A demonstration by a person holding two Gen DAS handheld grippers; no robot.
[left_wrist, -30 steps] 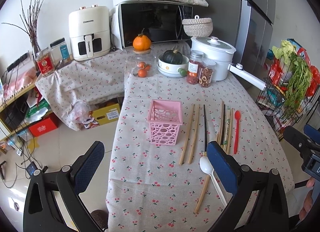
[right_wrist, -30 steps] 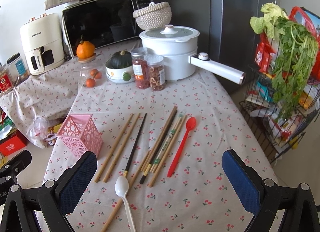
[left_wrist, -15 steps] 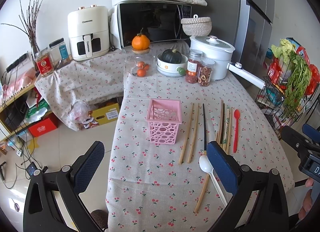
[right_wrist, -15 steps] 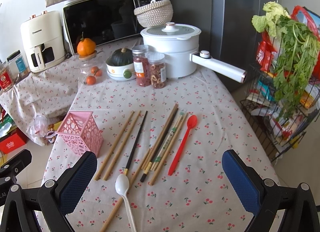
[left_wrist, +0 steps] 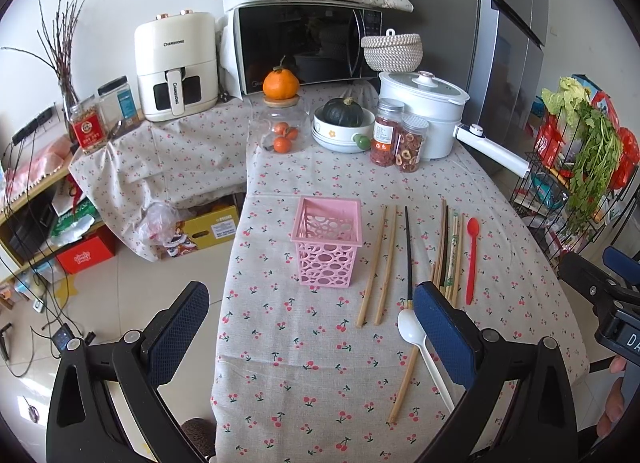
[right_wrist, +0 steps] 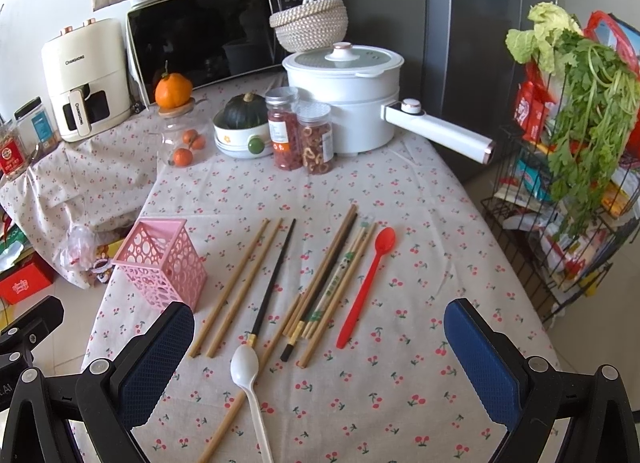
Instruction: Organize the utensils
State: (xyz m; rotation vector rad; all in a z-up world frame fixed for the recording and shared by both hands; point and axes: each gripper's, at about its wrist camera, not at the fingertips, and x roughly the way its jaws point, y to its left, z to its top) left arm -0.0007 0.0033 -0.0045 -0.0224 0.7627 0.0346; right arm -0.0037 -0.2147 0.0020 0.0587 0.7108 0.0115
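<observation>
2 open claws, left claw (left_wrist: 308, 327) and right claw (right_wrist: 320, 351), above chopsticks (right_wrist: 240, 287).

We read the brand "CHANGHONG" on the cream air fryer (left_wrist: 175, 65), once across its upper front and once running down its drawer handle; both show again in the right wrist view (right_wrist: 82, 81). On the black housing of the right gripper (left_wrist: 618, 337), at the frame edge of the left wrist view, we make out the white letter "D" and part of a second character. The labels on the jars, the yellow carton and the red box are too small for us to read.
</observation>
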